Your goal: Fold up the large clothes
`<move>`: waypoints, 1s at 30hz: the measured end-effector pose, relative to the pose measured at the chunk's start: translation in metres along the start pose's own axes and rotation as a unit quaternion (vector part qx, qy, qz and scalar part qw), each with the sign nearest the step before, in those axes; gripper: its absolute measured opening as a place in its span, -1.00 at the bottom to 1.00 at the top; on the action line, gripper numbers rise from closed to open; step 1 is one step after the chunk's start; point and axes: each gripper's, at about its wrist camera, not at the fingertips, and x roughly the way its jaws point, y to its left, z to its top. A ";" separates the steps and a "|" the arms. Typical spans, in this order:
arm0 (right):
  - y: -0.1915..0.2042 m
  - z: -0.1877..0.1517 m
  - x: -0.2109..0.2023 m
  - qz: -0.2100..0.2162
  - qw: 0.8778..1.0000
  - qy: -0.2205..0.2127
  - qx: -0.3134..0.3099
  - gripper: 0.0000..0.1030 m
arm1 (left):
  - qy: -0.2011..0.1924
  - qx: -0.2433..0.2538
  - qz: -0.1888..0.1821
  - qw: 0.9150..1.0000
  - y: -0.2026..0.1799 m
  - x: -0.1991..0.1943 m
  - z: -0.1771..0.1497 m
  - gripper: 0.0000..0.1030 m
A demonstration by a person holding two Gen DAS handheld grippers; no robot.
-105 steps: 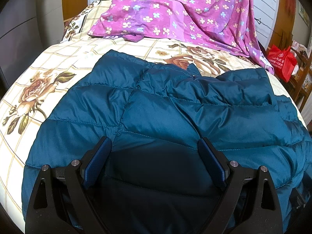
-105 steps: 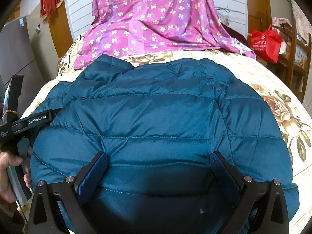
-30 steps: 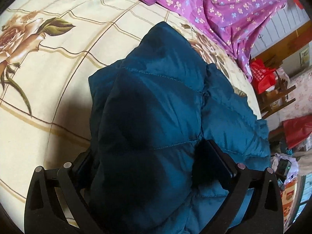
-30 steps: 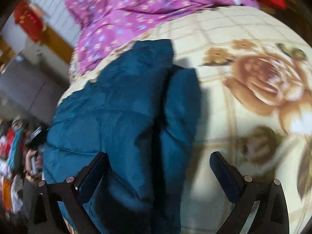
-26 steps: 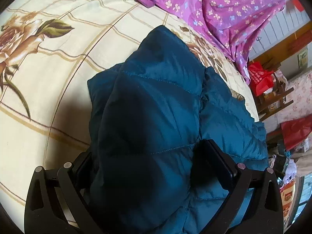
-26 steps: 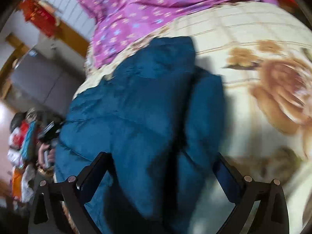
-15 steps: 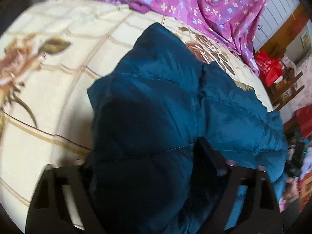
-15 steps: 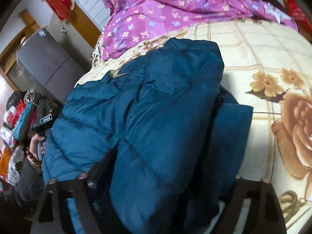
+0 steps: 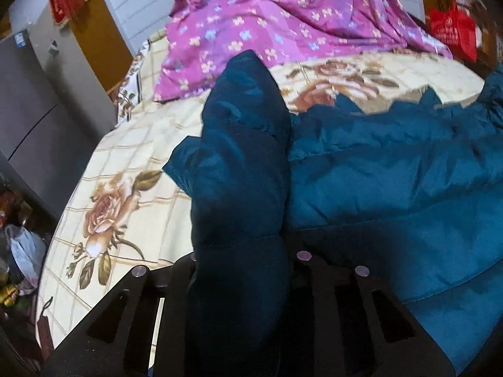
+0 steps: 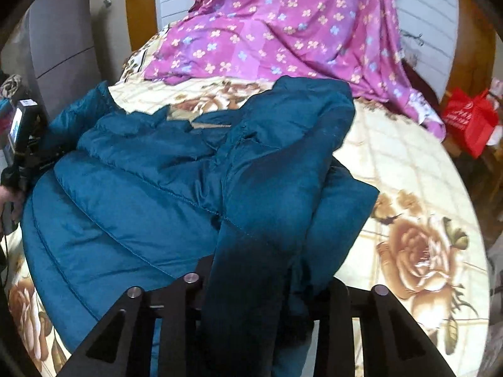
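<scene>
A teal quilted puffer jacket [image 9: 393,182] lies on the rose-patterned bed sheet [image 9: 132,169]. My left gripper [image 9: 242,260] is shut on the jacket's left sleeve [image 9: 242,144], which stands up in a thick fold between the jaws. My right gripper [image 10: 264,282] is shut on the jacket's right sleeve [image 10: 283,163], lifted over the jacket body [image 10: 125,207]. The pads of both grippers are hidden by the fabric. The left gripper also shows at the left edge of the right wrist view [image 10: 22,144].
A purple flowered sheet [image 9: 283,25] hangs down at the bed's head. A red bag [image 10: 468,119] stands to the right of the bed. A grey cabinet [image 9: 31,100] stands to the left. Clutter lies on the floor at the left [image 9: 19,251].
Both grippers have closed from open onto the sleeves. Both views have swung back toward the head of the bed, and the sleeves are raised off the sheet.
</scene>
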 end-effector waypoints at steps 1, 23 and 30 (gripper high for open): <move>0.000 0.001 -0.006 -0.006 1.000 -0.005 0.002 -0.42 | -0.006 -0.006 -0.002 1.000 0.002 -0.005 0.002 -0.61; -0.021 -0.013 -0.157 -0.064 0.998 -0.027 0.000 -0.45 | -0.024 -0.058 -0.216 0.974 0.002 -0.140 -0.030 -0.62; -0.043 -0.030 -0.129 -0.052 0.999 0.003 0.010 -0.45 | 0.008 -0.050 -0.210 0.976 -0.025 -0.113 -0.036 -0.62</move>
